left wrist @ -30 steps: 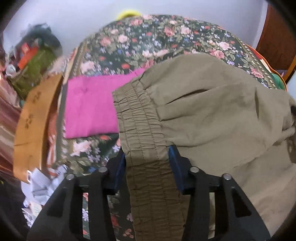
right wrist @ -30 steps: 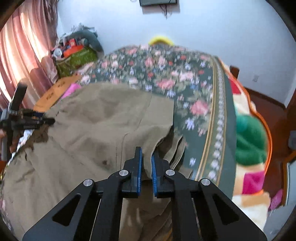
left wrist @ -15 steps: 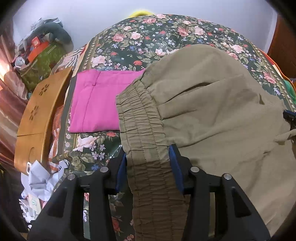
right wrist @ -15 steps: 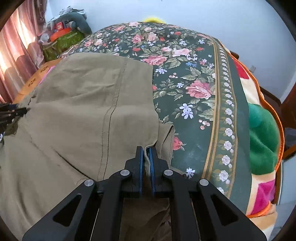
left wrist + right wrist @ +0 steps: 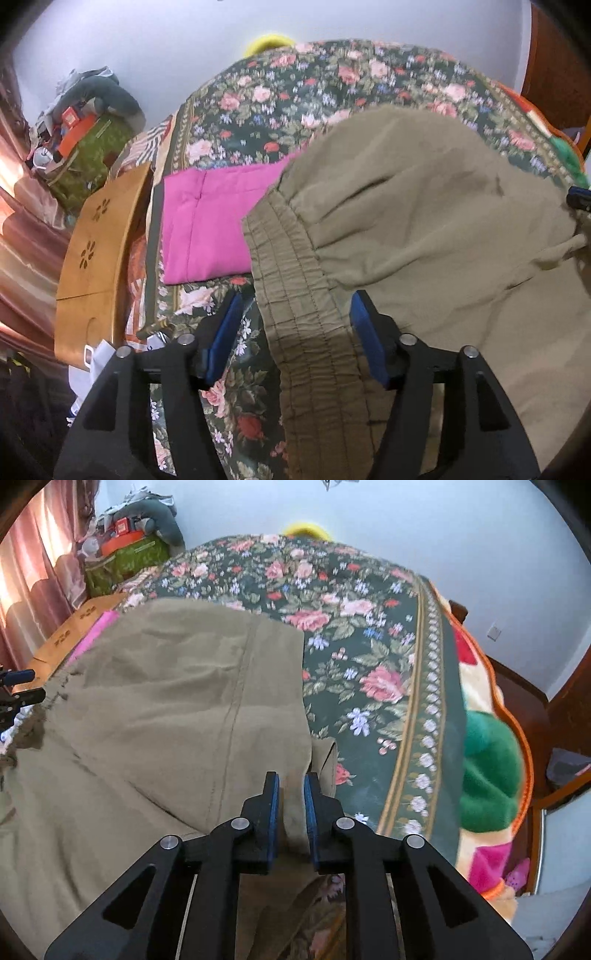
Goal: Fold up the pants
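Khaki pants (image 5: 424, 221), soft and limp, lie folded on the floral bed (image 5: 369, 635), left gripper (image 5: 295, 314) released astride the thicker elastic waistband (image 5: 291, 266), right gripper (image 5: 290, 794) slightly parted around the leg edge, both sound holds.

Floral bed (image 5: 295, 103): khaki pants (image 5: 424, 206), pink cloth (image 5: 214, 225)

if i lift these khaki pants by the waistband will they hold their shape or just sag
The pants will probably sag: the cloth already creases and drapes over the bed. The gathered waistband between the left tool fingers looks thicker, so it should grip well. The leg edge at the right tool likely droops.
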Demonstrator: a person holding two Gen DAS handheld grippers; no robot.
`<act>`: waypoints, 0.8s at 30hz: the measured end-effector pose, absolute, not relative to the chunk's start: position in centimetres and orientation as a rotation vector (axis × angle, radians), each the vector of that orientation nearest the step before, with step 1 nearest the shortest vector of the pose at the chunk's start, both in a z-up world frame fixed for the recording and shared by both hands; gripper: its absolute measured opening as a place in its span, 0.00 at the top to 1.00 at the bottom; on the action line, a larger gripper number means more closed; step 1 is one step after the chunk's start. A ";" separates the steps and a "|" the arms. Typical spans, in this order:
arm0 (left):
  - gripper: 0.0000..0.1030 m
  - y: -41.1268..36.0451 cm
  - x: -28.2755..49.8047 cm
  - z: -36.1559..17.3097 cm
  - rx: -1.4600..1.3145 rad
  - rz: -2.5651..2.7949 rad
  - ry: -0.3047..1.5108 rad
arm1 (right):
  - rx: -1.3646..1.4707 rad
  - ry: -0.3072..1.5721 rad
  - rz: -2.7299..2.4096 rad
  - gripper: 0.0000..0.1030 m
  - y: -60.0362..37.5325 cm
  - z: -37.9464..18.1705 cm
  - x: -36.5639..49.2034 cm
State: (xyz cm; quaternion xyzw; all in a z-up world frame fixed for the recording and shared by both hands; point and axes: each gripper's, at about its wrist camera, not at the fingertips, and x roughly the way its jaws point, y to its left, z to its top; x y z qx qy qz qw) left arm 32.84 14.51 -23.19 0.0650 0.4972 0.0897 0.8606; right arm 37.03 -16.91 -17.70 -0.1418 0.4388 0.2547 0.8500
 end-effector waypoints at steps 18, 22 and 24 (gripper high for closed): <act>0.12 20.0 37.0 -18.2 -0.079 0.203 0.941 | -0.168 0.718 0.566 0.32 -14.2 -9.7 40.8; 0.12 21.6 39.3 -21.2 -0.110 0.223 1.000 | -0.153 0.756 0.545 0.32 -13.3 -11.0 44.1; 0.12 22.2 40.4 -22.9 -0.125 0.225 1.030 | -0.147 0.778 0.540 0.32 -13.1 -11.7 45.3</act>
